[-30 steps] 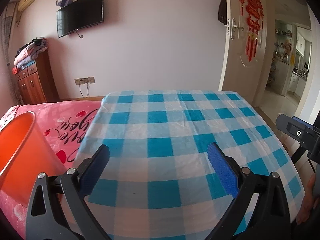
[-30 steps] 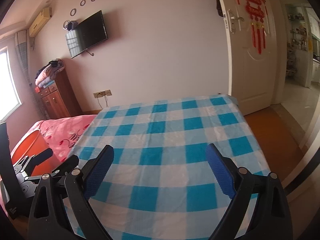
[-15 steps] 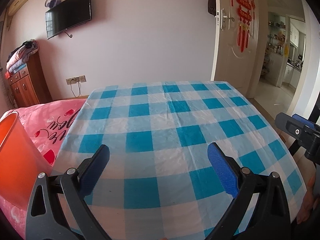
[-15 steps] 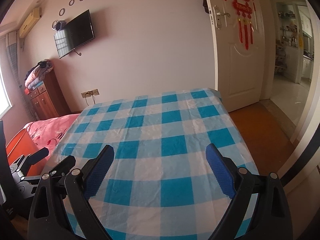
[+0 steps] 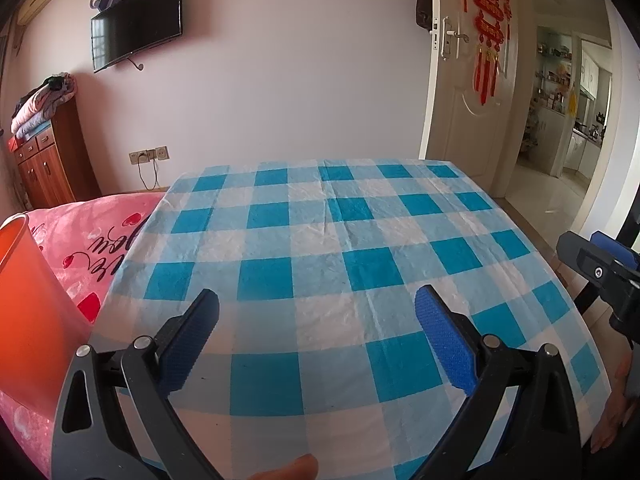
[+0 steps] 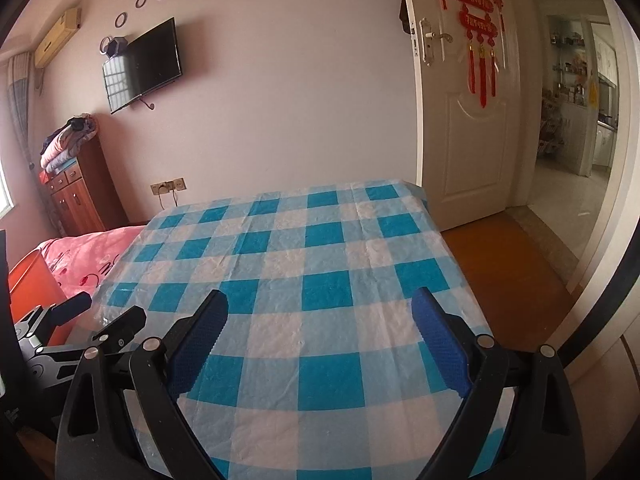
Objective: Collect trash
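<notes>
Both the left gripper (image 5: 316, 328) and right gripper (image 6: 320, 330) are held wide apart, nothing gripped, over the blue-checked tablecloth (image 5: 340, 248). No trash is seen; the orange bin (image 5: 28, 312) is found at lower left.

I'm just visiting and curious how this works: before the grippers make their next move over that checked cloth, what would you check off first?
1. Left gripper open, nothing held: ok.
2. Right gripper open, nothing held: ok.
3. Orange bin in view, left of the table: ok.
4. Trash visible on the checked tablecloth: not ok, none shows.
5. Grippers apart from each other: ok.
6. What the bin holds: cannot tell.
</notes>
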`<action>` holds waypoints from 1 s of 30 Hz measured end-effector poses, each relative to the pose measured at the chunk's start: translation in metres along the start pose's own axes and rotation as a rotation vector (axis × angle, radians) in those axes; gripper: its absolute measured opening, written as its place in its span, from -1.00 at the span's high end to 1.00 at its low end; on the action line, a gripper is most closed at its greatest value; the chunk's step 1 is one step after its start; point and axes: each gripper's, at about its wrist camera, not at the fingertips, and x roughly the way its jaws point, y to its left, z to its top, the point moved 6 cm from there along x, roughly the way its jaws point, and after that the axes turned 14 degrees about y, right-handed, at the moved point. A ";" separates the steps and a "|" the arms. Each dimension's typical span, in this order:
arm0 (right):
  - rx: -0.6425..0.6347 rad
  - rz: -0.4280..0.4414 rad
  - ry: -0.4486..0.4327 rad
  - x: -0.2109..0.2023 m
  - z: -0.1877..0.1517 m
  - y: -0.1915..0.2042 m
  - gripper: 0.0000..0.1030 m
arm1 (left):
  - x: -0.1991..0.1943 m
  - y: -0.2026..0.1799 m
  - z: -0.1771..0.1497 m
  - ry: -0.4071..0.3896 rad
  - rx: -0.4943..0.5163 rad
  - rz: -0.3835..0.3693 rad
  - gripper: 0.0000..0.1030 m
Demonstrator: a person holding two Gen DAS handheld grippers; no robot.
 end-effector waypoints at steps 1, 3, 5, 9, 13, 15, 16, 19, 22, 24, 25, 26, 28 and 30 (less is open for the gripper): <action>0.002 -0.001 -0.002 0.000 0.000 -0.001 -0.78 | 0.000 0.000 0.000 0.001 0.001 0.001 -0.92; 0.005 -0.004 -0.001 -0.001 -0.001 -0.002 -0.78 | 0.001 0.000 0.000 0.003 0.001 0.001 -0.91; 0.005 -0.007 0.001 -0.001 -0.001 -0.003 -0.78 | 0.001 -0.001 0.000 0.004 0.001 0.001 -0.92; 0.002 -0.010 0.004 0.000 -0.002 -0.002 -0.78 | 0.001 0.000 0.000 0.003 0.001 0.001 -0.91; -0.004 -0.011 0.002 -0.001 -0.002 -0.001 -0.78 | 0.001 -0.001 0.000 0.002 0.001 0.001 -0.92; -0.007 -0.012 0.001 -0.001 -0.002 0.000 -0.78 | 0.001 -0.001 0.000 0.001 -0.001 -0.001 -0.92; -0.007 -0.012 0.002 -0.001 -0.002 0.000 -0.78 | 0.001 -0.001 0.000 0.000 0.000 -0.002 -0.92; -0.004 -0.012 0.003 -0.001 -0.002 0.000 -0.78 | 0.001 -0.004 0.001 -0.002 0.002 -0.001 -0.91; 0.001 -0.008 0.008 0.001 -0.004 -0.001 -0.78 | 0.003 -0.006 0.001 0.001 0.007 -0.003 -0.92; 0.000 -0.008 0.012 0.003 -0.005 -0.001 -0.78 | 0.005 -0.007 0.001 0.002 0.007 -0.004 -0.91; -0.001 -0.007 0.013 0.004 -0.005 -0.002 -0.78 | 0.006 -0.007 0.001 0.003 0.006 -0.007 -0.91; -0.001 -0.007 0.016 0.005 -0.006 -0.003 -0.78 | 0.007 -0.008 0.001 0.006 0.002 -0.012 -0.91; 0.003 -0.004 0.024 0.009 -0.007 -0.004 -0.78 | 0.010 -0.007 0.001 0.013 -0.009 -0.025 -0.91; 0.010 -0.001 0.036 0.014 -0.008 -0.007 -0.78 | 0.018 -0.007 0.000 0.031 -0.018 -0.030 -0.92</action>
